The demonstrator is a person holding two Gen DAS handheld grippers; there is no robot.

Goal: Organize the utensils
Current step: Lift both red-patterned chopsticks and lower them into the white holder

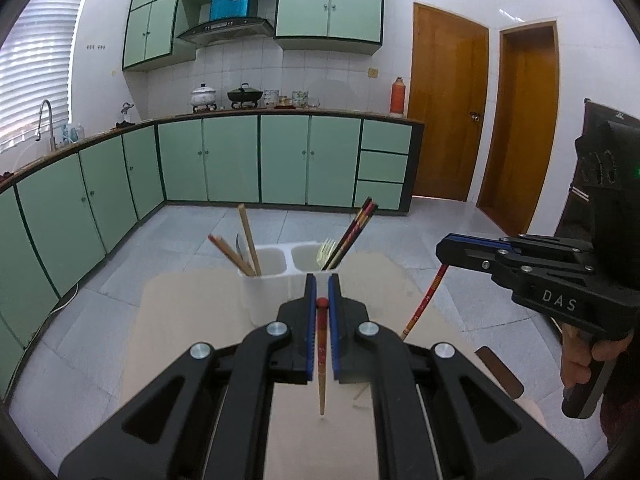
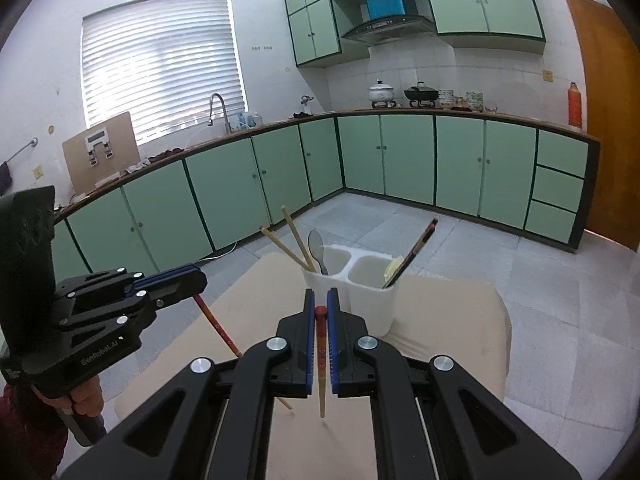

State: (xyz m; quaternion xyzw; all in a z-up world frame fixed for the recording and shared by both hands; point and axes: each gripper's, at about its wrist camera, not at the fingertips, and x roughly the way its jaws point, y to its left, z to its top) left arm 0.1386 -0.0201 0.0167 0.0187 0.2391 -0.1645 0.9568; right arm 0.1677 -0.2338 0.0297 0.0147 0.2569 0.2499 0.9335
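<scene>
In the left wrist view, a chopstick is clamped upright in the left gripper, tip down over the table. The white holder lies straight ahead, just beyond.

In the right wrist view, another chopstick is clamped upright in the right gripper; the holder lies ahead, slightly right, seemingly nearer to this gripper.

Two-compartment holder on table, chopsticks left, fork right
</scene>
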